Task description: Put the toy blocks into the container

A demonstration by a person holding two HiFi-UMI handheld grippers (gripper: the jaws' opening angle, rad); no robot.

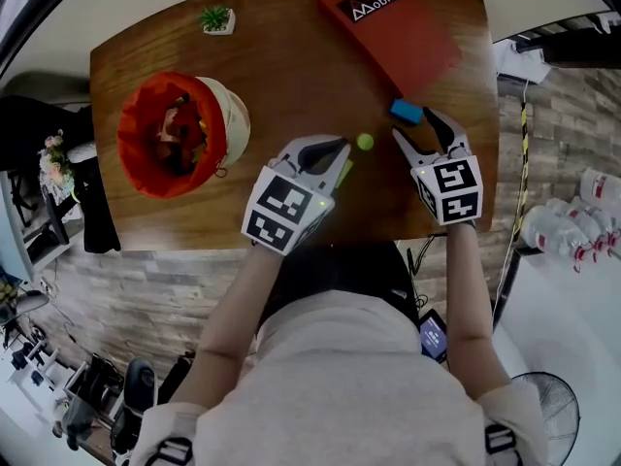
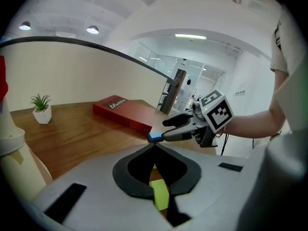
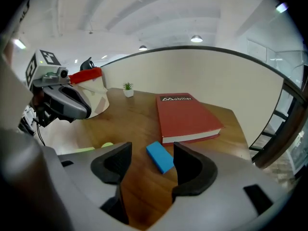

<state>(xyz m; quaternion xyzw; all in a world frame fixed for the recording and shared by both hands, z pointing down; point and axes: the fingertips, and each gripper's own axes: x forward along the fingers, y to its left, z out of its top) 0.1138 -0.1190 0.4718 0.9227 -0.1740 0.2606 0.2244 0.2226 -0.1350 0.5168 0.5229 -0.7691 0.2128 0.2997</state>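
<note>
While nose-down, right gripper (image 1: 415, 125) near block (image 1: 407, 112)

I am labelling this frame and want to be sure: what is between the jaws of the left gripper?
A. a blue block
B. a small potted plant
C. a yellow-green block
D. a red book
C: in the left gripper view the left gripper has its jaws closed on the yellow-green block, while the blue block lies free on the table.

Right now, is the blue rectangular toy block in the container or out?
Out: the blue rectangular toy block lies on the brown wooden table by the red book, apart from the red-lined container.
</note>
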